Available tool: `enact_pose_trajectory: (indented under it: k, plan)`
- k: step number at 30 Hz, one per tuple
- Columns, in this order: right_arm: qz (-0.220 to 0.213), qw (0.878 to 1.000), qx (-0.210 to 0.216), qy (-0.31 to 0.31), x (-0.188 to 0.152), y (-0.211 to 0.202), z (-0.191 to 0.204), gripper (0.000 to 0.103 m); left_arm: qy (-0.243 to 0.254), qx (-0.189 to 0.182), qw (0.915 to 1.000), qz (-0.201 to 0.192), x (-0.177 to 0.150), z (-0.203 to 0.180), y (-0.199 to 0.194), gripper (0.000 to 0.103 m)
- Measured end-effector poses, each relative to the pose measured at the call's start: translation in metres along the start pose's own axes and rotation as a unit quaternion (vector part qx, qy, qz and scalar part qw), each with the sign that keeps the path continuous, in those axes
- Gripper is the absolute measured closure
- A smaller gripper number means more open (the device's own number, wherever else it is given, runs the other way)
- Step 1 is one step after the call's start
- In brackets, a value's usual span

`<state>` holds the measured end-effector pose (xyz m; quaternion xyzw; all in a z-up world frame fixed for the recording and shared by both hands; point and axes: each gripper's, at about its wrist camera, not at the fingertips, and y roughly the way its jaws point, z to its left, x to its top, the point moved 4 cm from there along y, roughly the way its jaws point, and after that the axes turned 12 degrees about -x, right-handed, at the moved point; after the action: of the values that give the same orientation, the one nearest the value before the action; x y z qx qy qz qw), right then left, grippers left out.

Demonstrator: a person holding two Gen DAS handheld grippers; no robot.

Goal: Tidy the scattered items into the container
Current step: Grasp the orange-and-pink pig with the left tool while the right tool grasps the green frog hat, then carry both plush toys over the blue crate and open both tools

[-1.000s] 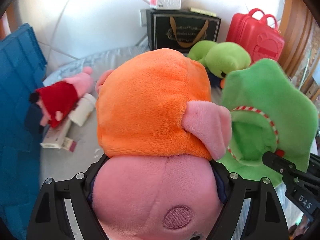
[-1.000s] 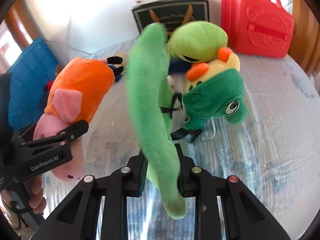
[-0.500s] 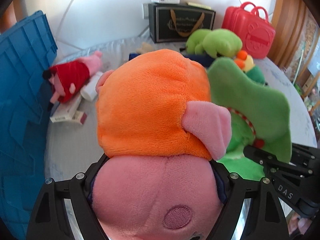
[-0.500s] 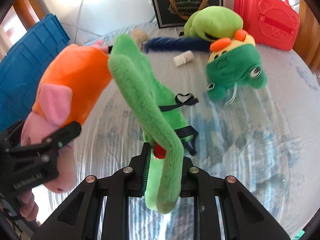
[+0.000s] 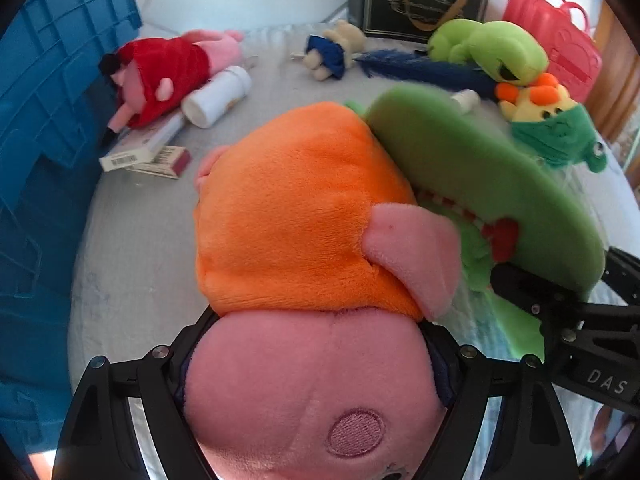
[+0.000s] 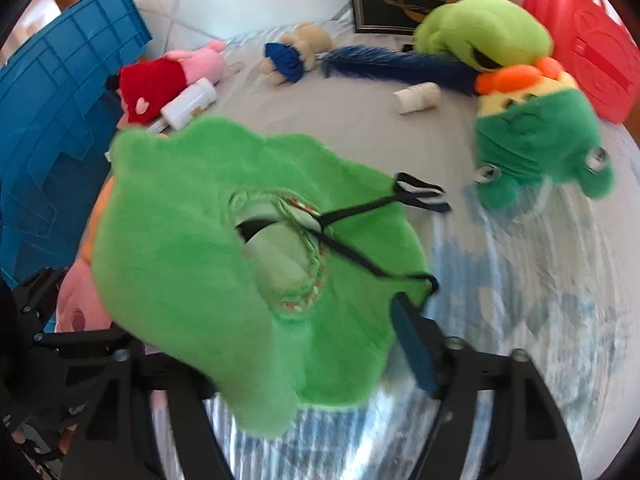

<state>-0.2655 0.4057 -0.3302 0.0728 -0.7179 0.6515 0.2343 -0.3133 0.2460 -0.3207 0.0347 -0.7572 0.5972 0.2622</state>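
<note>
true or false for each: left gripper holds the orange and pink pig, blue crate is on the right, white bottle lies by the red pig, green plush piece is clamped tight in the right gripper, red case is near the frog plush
1. The left gripper holds the orange and pink pig plush. True.
2. The blue crate is on the right. False: it stands at the left edge of both views.
3. The white bottle lies beside the red-dressed pig plush. True.
4. The green plush piece is clamped tight in the right gripper. False: its jaws are opening, with the piece loose between them.
5. The red case is near the frog plush. True.

Bottle [image 5: 218, 96] beside doll [image 5: 160, 76], apparently touching
</note>
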Motion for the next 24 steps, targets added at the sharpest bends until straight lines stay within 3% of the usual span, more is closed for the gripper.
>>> enact_pose_trajectory:
  k: [4, 6, 7, 8, 12, 19, 24]
  plan:
    - [-0.002, 1.000, 0.017, -0.003, 0.004, 0.014, 0.008, 0.025, -0.014, 0.004, 0.9999, -0.001, 0.004, 0.012, 0.006, 0.018]
    - [0.002, 1.000, 0.021, -0.012, 0.004, 0.020, 0.012, 0.040, -0.015, 0.005, 0.9999, -0.001, 0.005, 0.014, 0.008, 0.018]
    - [0.003, 0.999, 0.028, -0.017, 0.004, 0.020, 0.015, 0.062, -0.015, 0.005, 0.9999, -0.001, 0.005, 0.013, 0.009, 0.018]
    - [0.003, 0.999, 0.035, -0.021, 0.005, 0.020, 0.018, 0.076, -0.014, 0.007, 0.9999, -0.002, 0.006, 0.012, 0.008, 0.017]
    - [-0.021, 0.999, 0.035, -0.036, 0.014, 0.000, 0.025, 0.094, -0.012, 0.009, 0.9998, -0.013, 0.012, 0.009, -0.004, 0.018]
    - [-0.086, 0.994, 0.050, -0.041, 0.043, -0.066, 0.017, 0.094, -0.003, 0.015, 0.9965, -0.082, 0.040, -0.005, -0.070, 0.018]
    - [-0.135, 0.988, 0.052, -0.046, 0.067, -0.117, 0.017, 0.094, 0.001, 0.029, 0.9891, -0.144, 0.065, -0.010, -0.137, 0.018]
